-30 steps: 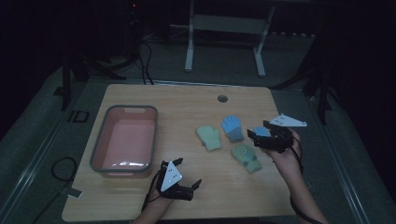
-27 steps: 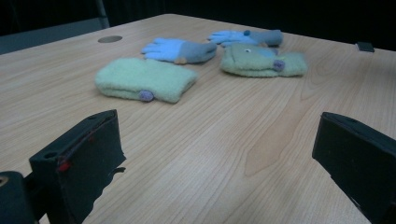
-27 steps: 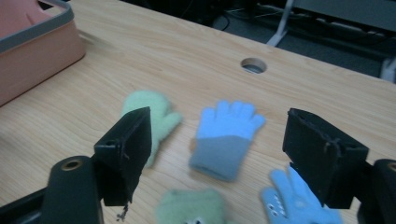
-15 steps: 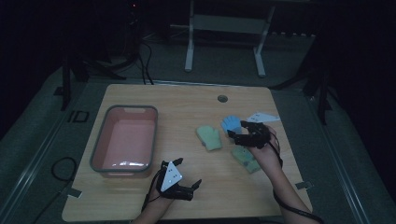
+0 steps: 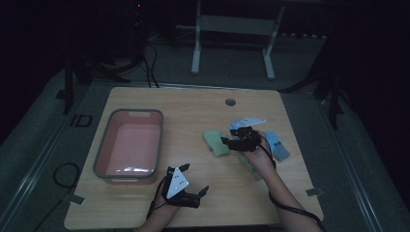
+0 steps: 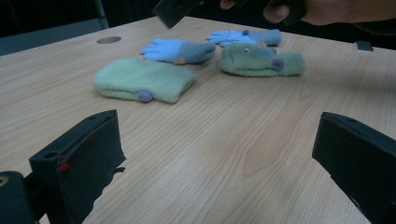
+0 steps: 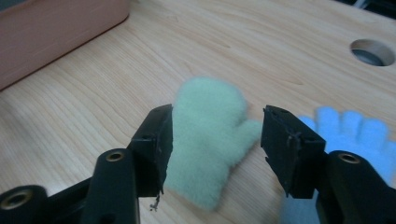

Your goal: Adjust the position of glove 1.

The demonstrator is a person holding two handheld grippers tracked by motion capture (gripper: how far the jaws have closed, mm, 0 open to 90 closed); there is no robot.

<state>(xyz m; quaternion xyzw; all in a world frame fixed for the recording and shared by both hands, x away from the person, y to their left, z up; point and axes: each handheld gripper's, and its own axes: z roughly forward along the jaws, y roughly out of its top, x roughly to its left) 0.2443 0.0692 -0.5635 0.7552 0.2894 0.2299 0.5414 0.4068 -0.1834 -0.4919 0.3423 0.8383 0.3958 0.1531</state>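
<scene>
Table (image 5: 193,104): fills mid-frame; slick, so a mitten could slide under a glancing jaw.
Tray (image 5: 102,153): left of centre.
Green mitten (image 7: 210,135): centre, framed by right gripper (image 7: 215,140), jaws apart; may snag blue glove (image 7: 359,133).
Left gripper (image 5: 193,189): lower centre, jaws wide, holding nothing.

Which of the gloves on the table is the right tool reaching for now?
The fuzzy green mitten nearest the pink tub; it lies between the open jaws of the right tool, unlike the blue gloves.

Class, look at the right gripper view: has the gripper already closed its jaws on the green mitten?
No. The right gripper has its jaws spread apart on either side of the green mitten, which lies flat on the table.
</scene>
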